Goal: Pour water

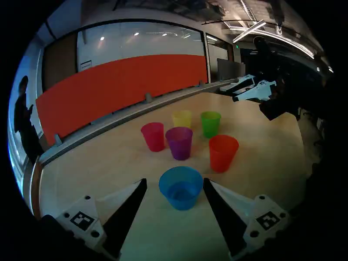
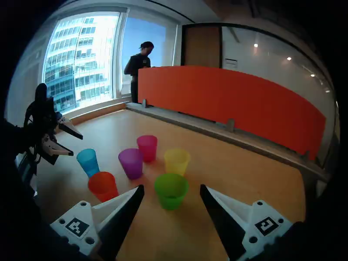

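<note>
Left gripper view: left gripper (image 1: 174, 182) spread wide. The blue cup (image 1: 180, 191) stands upright on the table (image 1: 108, 165) between its fingertips, with a gap at the left finger and the right finger just beside the rim. Beyond it are the pink cup (image 1: 153, 136), purple cup (image 1: 179, 142), yellow cup (image 1: 182, 117), green cup (image 1: 210, 123) and orange cup (image 1: 223, 152).

Right gripper view: right gripper (image 2: 172, 188) spread. The green cup stands upright between its fingertips, touching neither.
</note>
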Motion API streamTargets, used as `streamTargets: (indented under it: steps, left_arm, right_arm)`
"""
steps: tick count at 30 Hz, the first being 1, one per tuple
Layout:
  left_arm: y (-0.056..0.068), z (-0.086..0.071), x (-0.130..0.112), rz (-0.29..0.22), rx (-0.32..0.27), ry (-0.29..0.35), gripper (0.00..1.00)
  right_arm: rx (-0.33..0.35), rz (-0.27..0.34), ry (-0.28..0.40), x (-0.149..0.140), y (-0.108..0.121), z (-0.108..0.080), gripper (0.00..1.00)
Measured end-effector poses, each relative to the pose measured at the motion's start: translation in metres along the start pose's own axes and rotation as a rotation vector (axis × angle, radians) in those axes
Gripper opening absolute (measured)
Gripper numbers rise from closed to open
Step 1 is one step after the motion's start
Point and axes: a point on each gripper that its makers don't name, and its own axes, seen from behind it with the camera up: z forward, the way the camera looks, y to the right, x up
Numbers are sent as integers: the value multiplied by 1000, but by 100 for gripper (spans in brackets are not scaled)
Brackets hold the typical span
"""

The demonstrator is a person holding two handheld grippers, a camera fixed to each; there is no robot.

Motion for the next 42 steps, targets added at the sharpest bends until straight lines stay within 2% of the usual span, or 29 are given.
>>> streamTargets:
  steps: [20, 42]
  left_arm:
    - [13, 19, -31, 16, -48, -84, 96]
    - [16, 45, -33, 37, -78, -134, 96]
  right_arm:
    - [13, 7, -25, -8, 0, 24, 100]
    - [17, 13, -31, -9, 4, 35, 99]
